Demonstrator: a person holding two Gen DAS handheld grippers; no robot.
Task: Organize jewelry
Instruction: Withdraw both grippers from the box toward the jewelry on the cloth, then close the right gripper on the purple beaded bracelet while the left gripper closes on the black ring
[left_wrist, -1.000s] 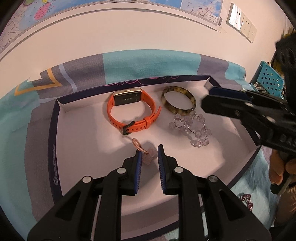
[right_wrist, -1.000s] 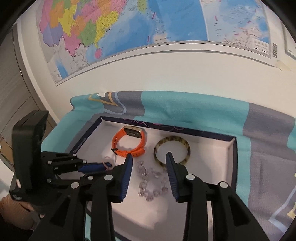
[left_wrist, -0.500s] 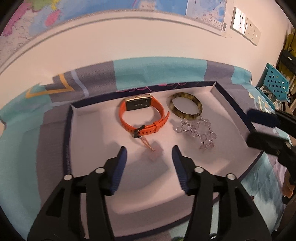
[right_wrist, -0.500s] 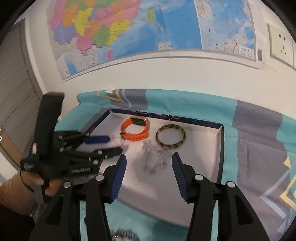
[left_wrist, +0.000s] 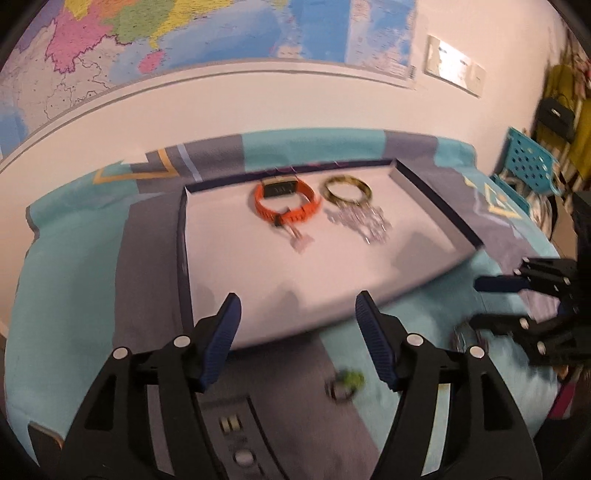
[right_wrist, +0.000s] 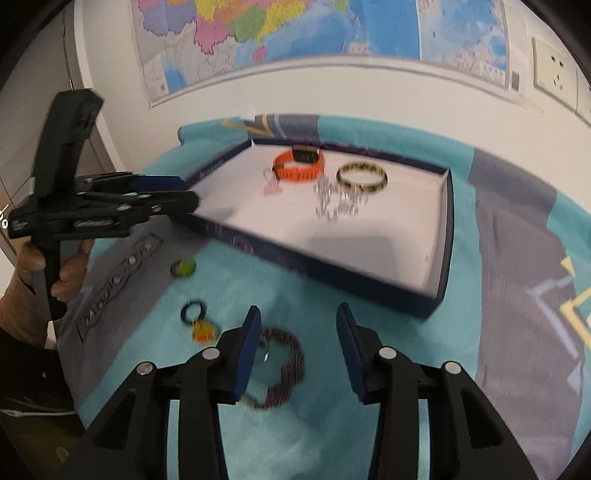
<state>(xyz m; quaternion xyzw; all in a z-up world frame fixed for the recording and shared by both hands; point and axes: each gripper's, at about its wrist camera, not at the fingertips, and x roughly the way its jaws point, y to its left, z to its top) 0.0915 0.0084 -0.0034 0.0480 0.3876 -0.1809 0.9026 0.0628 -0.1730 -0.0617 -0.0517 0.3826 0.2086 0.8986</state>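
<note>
Jewelry sits partly sorted: an orange watch (right_wrist: 300, 165), a bangle (right_wrist: 362, 178), a clear bead bracelet (right_wrist: 338, 201) and a small pink charm (right_wrist: 272, 183) lie in the tray (right_wrist: 441, 236), while a dark beaded bracelet (right_wrist: 284, 363), a keyring (right_wrist: 197, 321) and a green ring (right_wrist: 183, 267) lie loose on the teal cloth (right_wrist: 369, 387) in front of it. The right gripper (right_wrist: 295, 343) hangs over the dark bracelet with its fingers apart and nothing between them; they have just been closing. The left gripper (left_wrist: 297, 343) has just been opening and holds nothing, its fingers wide above the tray's near edge.

Risks from here: the limp bracelet may slip out or be pinched together with the soft cloth, dragging it. Both views are blurred, so aim could be off. The green ring is small and could skid away when nudged.
</note>
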